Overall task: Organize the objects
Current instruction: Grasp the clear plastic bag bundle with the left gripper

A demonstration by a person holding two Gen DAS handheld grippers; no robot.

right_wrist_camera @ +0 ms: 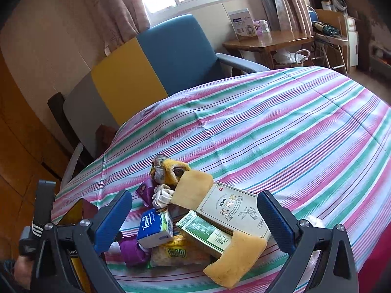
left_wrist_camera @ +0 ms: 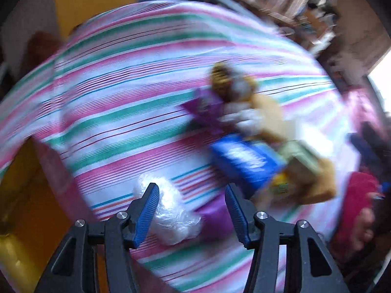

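Your left gripper (left_wrist_camera: 191, 213) points steeply down at the striped cloth (left_wrist_camera: 127, 112), jaws partly apart, with a crumpled clear plastic bag (left_wrist_camera: 171, 222) and a purple packet (left_wrist_camera: 215, 222) lying between the blue pads; the pads do not press on either. That view is blurred.

Your right gripper (right_wrist_camera: 193, 222) stands wide open with nothing held, above the heap near the cloth's near edge. Closest to you lie a yellow sponge (right_wrist_camera: 235, 258) and a yellow snack packet (right_wrist_camera: 178, 254). Just behind them sit a blue Tempo tissue pack (right_wrist_camera: 152, 229) and a green box (right_wrist_camera: 205, 232), which rests against a pale flat box (right_wrist_camera: 234, 207). Farther back, a second sponge (right_wrist_camera: 193, 188) leans on the pale box, beside white socks (right_wrist_camera: 162, 196) and a small purple packet (right_wrist_camera: 145, 191). A yellow-brown plush thing (right_wrist_camera: 168, 167) is farthest.
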